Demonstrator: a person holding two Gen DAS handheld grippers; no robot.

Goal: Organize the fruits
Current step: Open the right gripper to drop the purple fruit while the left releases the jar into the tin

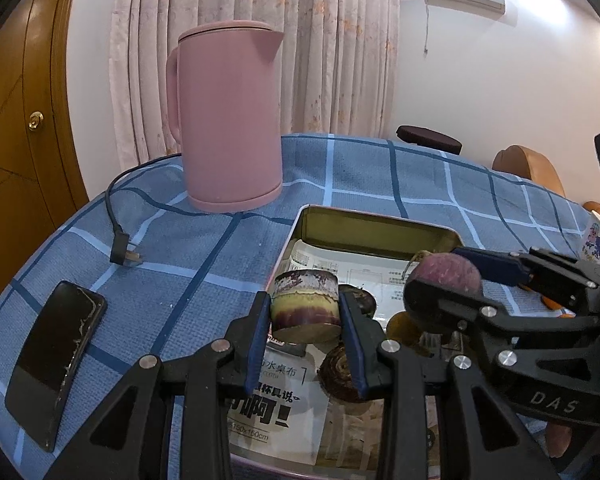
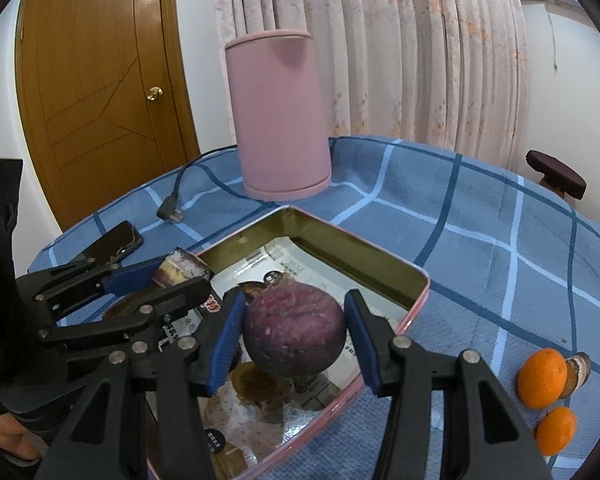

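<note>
Blue checked cloth covers the worktop (image 1: 204, 248); landmark: pink-rimmed tin tray (image 2: 380, 264), paper-lined, sitting in front of the pink kettle (image 1: 230, 116). Tray's near end is cut off behind both claws; brownish produce pieces under them are too shadowed to identify. Left claw (image 1: 306, 312) pinches a short purple-and-yellow cut stalk section (image 1: 305, 306), held above the tray's left part. Right claw (image 2: 296, 334) holds a round purple root (image 2: 294, 330) above the tray's middle, left pad touching; right pad contact unclear. Right of the tray: two oranges (image 2: 542, 378) and a brown piece, near the cloth edge. Left of the tray: phone (image 1: 56, 364) and plug. Far half of the tray shows bare paper.
</note>
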